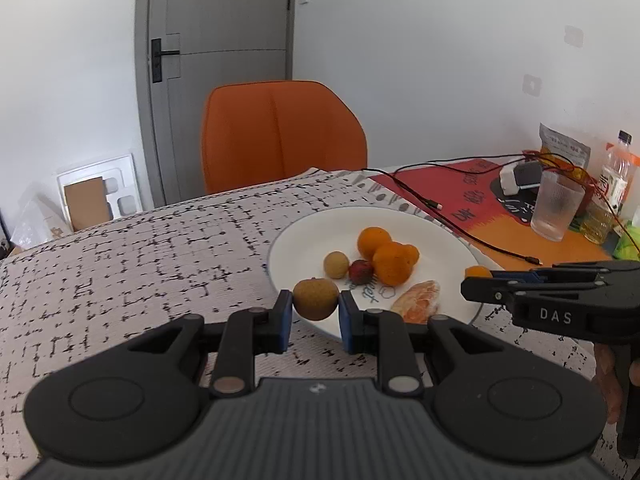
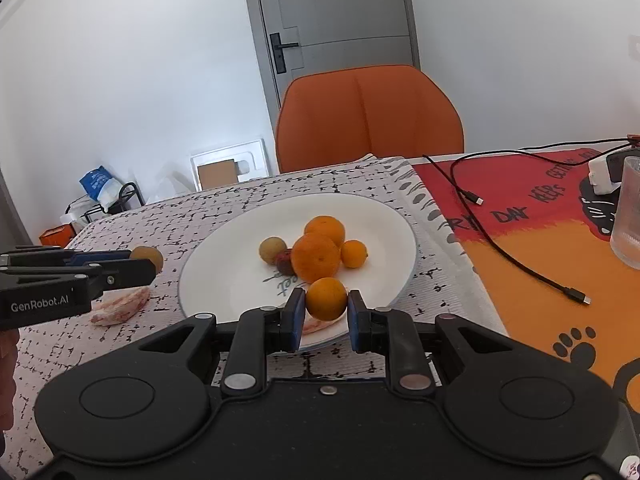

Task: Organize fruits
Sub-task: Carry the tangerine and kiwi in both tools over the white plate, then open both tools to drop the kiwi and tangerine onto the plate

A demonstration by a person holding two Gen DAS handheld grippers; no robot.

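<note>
**Q:** What do the claws hold, and why there?

**Me:** Near first. My left gripper (image 1: 315, 307) is clamped on a brown longan (image 1: 315, 298), carried at the plate's 7 o'clock edge, seemingly clear of the rim. My right gripper (image 2: 322, 307) is clamped on a small orange (image 2: 326, 298), low over the plate's 6 o'clock rim. I judge both are loads on their way in, one fruit per claw so neither gets in the other's way.

**Q:** And the plate?

**Me:** White plate (image 2: 224, 264) on the patterned cloth (image 2: 160, 224). Heaped near its centre: two large oranges (image 2: 316, 258), touching, a small orange at their 3 o'clock, a second longan (image 2: 273, 250) at 9, a dark red fruit (image 2: 285, 261) tucked between. Clustered, so the near rim stays open for drop-offs.

**Q:** Strays?

**Me:** Two peeled citrus segments: one on the cloth (image 2: 120, 307) off the plate's 8 o'clock, one (image 1: 418, 303) on the plate at 5. Far side: black cable (image 2: 520, 268), glass (image 2: 628, 220), orange chair (image 2: 370, 116).
</note>
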